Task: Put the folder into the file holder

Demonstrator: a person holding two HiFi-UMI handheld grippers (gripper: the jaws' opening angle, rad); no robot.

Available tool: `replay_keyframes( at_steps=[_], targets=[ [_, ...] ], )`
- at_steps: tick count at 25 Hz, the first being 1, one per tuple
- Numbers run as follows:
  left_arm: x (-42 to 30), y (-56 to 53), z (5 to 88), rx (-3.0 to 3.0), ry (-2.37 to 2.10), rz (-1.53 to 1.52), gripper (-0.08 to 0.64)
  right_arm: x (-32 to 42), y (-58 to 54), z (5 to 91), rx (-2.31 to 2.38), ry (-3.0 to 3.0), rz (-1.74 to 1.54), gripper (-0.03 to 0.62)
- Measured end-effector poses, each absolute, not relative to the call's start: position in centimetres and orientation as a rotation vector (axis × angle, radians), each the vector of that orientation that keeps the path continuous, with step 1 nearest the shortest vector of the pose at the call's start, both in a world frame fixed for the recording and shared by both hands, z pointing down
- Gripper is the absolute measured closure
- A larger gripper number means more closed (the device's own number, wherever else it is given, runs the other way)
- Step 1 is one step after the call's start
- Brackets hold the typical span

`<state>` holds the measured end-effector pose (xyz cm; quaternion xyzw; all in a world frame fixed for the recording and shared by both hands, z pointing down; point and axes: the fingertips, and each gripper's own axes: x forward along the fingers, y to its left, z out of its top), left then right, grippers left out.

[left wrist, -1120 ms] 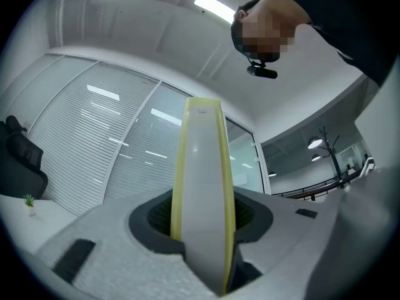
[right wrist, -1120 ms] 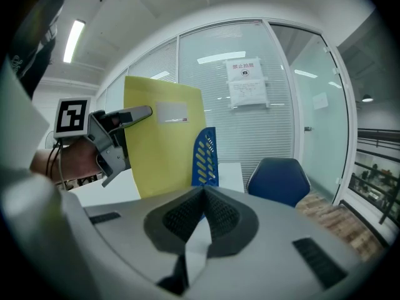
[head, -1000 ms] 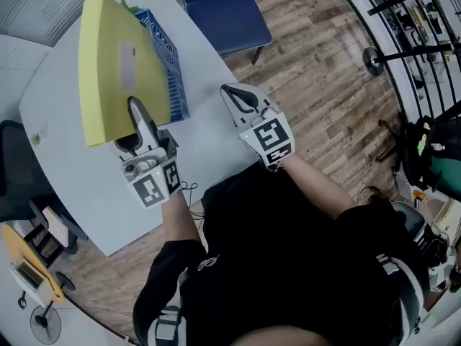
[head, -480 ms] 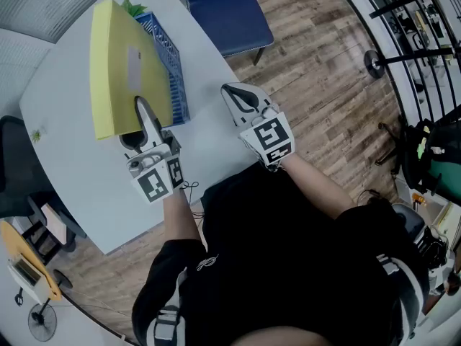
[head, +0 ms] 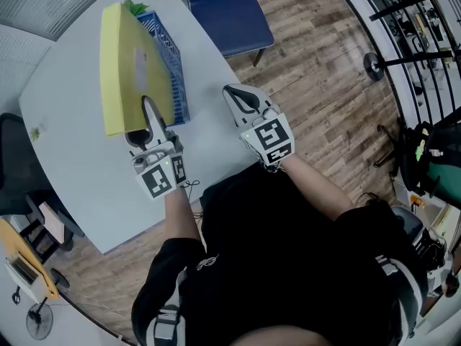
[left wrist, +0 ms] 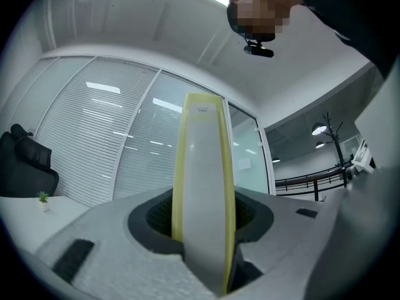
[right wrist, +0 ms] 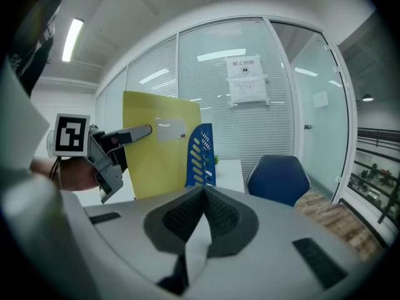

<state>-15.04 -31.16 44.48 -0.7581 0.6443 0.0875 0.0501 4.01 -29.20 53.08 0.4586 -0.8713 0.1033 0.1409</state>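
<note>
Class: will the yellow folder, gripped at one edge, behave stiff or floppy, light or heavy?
Probably stiff: the folder stands flat though the left gripper clamps only one edge. Likely light: one gripper alone holds it. Being tall, it might twist.

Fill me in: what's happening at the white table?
A person works with a gripper in each hand. The left gripper is clamped on the lower edge of a yellow folder and holds it upright right beside the blue file holder on the table. Whether the folder sits in a slot yet cannot be told. The right gripper hangs off to the side, jaws together and empty.
</note>
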Motion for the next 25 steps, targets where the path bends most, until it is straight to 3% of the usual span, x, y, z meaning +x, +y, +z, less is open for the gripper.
replay_keyframes(
  at_steps=[25],
  targets=[
    [-14.2,-31.1,48.6,-2.385,1.992,0.096,0.379,4.5,-28.8,54.3,1.318,-2.493,0.31,0.588]
  ],
)
